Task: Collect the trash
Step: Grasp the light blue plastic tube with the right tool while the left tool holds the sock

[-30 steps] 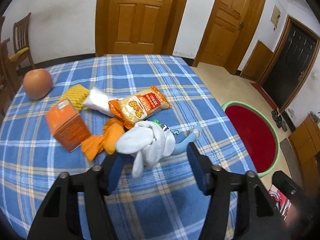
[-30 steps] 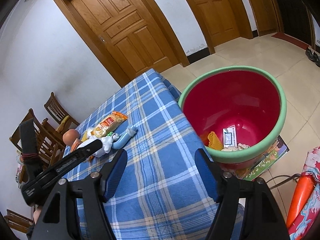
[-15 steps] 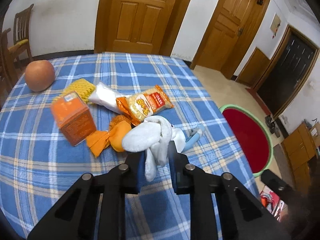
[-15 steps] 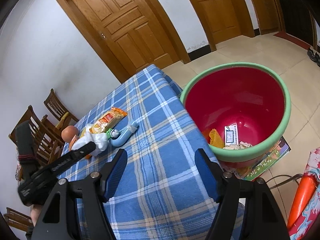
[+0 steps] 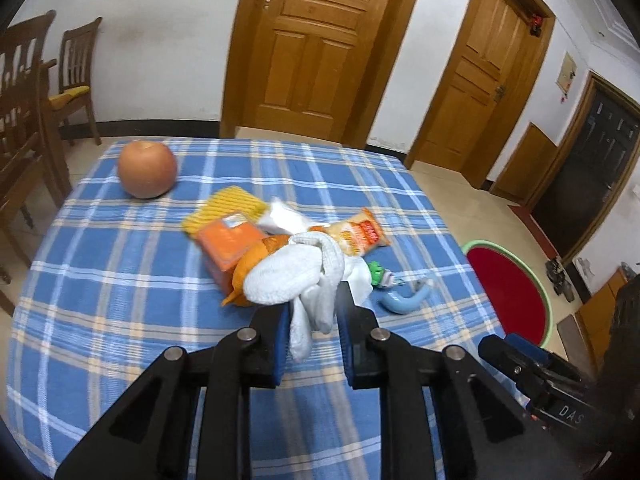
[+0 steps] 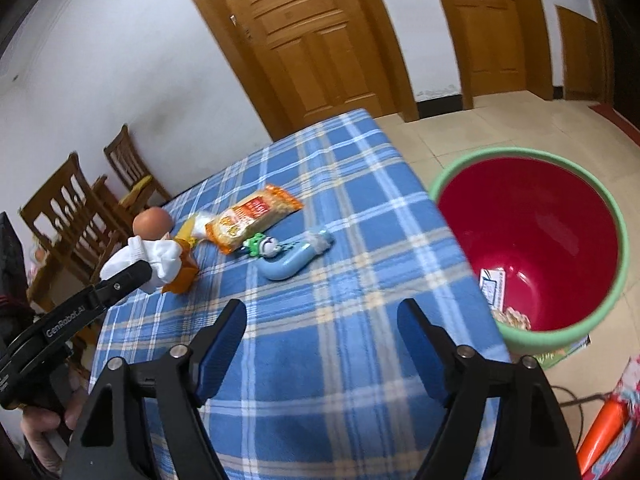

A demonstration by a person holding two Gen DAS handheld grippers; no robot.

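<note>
My left gripper (image 5: 312, 312) is shut on a white cloth sock (image 5: 296, 276) and holds it slightly above the blue plaid tablecloth (image 5: 120, 280). The right wrist view shows the same sock (image 6: 148, 258) in the left gripper (image 6: 136, 274) at the far left. Behind it lie an orange wrapper (image 5: 252, 268), an orange box (image 5: 228, 240), a yellow mesh (image 5: 232, 204), a snack packet (image 6: 252, 216), a green toy (image 6: 260, 246) and a blue tube (image 6: 296, 260). My right gripper (image 6: 320, 316) hovers over the table's near edge, its jaws opening, nothing between them. The red bin (image 6: 560, 220) with a green rim stands on the floor to the right.
A round orange-brown fruit (image 5: 147, 168) sits at the table's far left. Wooden chairs (image 5: 24, 120) stand beside the table on the left. Some paper and wrappers lie in the bin. An orange carrot-shaped thing (image 6: 604, 428) lies on the floor at the lower right.
The left jaws closed on the white sock and lifted it back from the pile. The right gripper swung left over the table, and its jaws spread wider.
</note>
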